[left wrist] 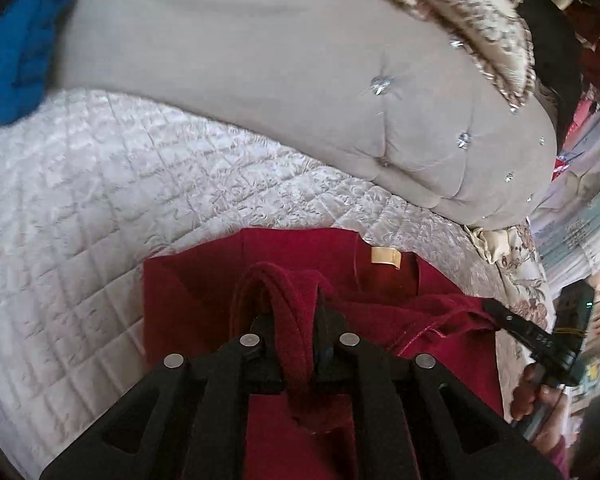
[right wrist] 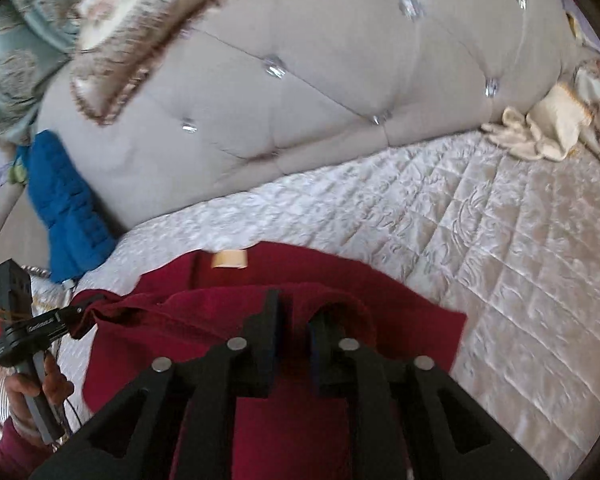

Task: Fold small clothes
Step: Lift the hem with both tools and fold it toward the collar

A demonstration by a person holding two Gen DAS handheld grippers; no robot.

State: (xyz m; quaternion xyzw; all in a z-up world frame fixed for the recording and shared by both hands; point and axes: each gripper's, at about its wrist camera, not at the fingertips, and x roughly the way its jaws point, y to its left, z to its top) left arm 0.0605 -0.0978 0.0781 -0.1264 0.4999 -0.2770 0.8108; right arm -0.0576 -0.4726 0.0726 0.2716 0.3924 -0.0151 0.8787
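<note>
On the far left, a blue cloth point(right wrist: 66, 216) leans on the big gray headboard point(right wrist: 320, 92). A flowery pillow point(right wrist: 124, 36) sits up on top of the headboard.

Next comes my left tong point(left wrist: 290, 340). It is pinched shut on a thick fold of the red shirt point(left wrist: 300, 280). In my right camera I can see that tong from the side, with my hand point(right wrist: 40, 392) on its handle, and its tips are biting the shirt's edge.

The red shirt lies on the white quilted bed cover point(right wrist: 480, 260), near the headboard. Part of it is flat and part is lifted up and folded over. A small tan tag point(right wrist: 230, 259) shows at the neck, on the flat part.

Then my right tong point(right wrist: 294, 320). Red cloth lies over the tips. There is a small gap between the fingers, and I cannot tell if it is holding the cloth.

Far right, a cream cloth point(right wrist: 540, 136) is crumpled on the bed by the headboard.

I see no boxes or baskets.
</note>
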